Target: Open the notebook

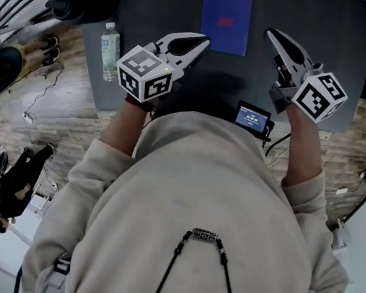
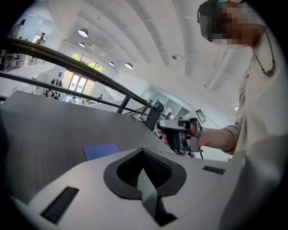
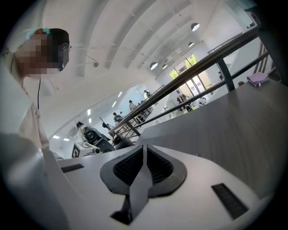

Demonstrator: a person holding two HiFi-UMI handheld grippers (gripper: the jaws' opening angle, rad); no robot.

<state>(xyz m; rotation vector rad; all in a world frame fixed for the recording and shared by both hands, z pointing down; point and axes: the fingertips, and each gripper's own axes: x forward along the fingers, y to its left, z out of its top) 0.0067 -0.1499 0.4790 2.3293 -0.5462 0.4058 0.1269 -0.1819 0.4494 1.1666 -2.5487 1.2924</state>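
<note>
A closed blue notebook (image 1: 225, 21) with a small red label lies flat on the dark grey table (image 1: 315, 26), at the far middle. My left gripper (image 1: 206, 43) hovers just to its near left, jaws shut and empty. My right gripper (image 1: 269, 33) hovers to the notebook's right, also shut with nothing in it. In the left gripper view the notebook (image 2: 101, 150) shows beyond the closed jaws, and the right gripper (image 2: 180, 134) is held in a hand across from it. The right gripper view shows only bare table past its closed jaws.
A clear plastic water bottle (image 1: 108, 50) lies at the table's left edge. A small device with a lit screen (image 1: 252, 118) sits at the near edge by the person's chest. A black chair (image 1: 87, 3) stands at the far left, and a dark bag (image 1: 15, 182) lies on the floor.
</note>
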